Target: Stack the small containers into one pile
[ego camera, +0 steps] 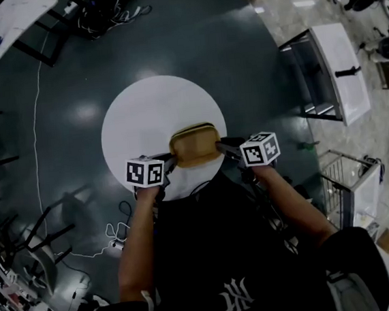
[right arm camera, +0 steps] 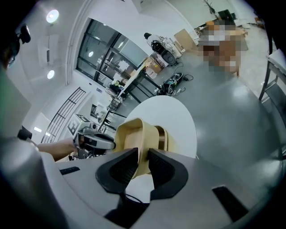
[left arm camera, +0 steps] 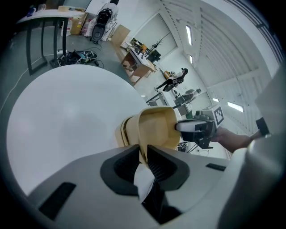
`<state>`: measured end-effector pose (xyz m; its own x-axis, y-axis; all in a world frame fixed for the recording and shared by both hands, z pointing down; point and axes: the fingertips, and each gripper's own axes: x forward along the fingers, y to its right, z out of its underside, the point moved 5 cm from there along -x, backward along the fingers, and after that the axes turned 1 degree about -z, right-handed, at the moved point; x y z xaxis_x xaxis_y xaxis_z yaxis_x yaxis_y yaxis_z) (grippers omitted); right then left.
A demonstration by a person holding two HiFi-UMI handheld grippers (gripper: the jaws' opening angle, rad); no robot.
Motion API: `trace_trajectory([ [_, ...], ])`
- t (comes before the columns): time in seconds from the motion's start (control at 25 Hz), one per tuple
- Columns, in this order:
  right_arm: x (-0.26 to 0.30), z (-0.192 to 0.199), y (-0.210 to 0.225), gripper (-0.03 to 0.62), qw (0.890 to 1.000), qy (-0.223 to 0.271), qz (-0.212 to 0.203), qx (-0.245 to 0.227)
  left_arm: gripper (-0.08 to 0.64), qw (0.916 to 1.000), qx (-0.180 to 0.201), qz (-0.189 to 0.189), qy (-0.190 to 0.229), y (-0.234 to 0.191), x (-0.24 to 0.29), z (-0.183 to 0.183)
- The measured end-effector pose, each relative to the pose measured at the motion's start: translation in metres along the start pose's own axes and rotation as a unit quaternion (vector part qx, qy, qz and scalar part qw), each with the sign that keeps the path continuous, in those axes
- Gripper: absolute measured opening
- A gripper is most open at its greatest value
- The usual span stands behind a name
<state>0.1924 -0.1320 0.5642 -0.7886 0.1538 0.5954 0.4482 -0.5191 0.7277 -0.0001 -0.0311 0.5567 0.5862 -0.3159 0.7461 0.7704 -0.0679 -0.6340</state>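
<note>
Grey flooring (ego camera: 255,77) is seen around a round white desk (ego camera: 143,115). Nested tan containers (ego camera: 195,144) are held between the two tongs, above the desk's near edge. One end wall is clenched by the left tongs (left arm camera: 144,152), and the opposite end wall by the right tongs (right arm camera: 143,156).

The only mark that can be read is a white interlocked "NY" monogram (ego camera: 233,296) on the person's black top (ego camera: 203,246), low in the head view. The white cube (ego camera: 145,172) on the left gripper (ego camera: 170,162) and the white cube (ego camera: 259,149) on the right gripper (ego camera: 223,148) bear black-and-white square marker patterns, which hold no letters or digits.
</note>
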Motion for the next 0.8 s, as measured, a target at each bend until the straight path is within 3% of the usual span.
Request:
trace_trajectory([
  [0.56, 0.015, 0.003, 0.019, 0.092, 0.999, -0.04, 0.019, -0.018, 0.058, 0.9992, 0.007, -0.019, -0.034, -0.005, 0.016, 0.001],
  [0.8, 0.019, -0.002, 0.02, 0.094, 0.997, -0.048, 0.025, -0.048, 0.065, 0.9986, 0.012, -0.03, -0.043, -0.009, 0.019, 0.0],
])
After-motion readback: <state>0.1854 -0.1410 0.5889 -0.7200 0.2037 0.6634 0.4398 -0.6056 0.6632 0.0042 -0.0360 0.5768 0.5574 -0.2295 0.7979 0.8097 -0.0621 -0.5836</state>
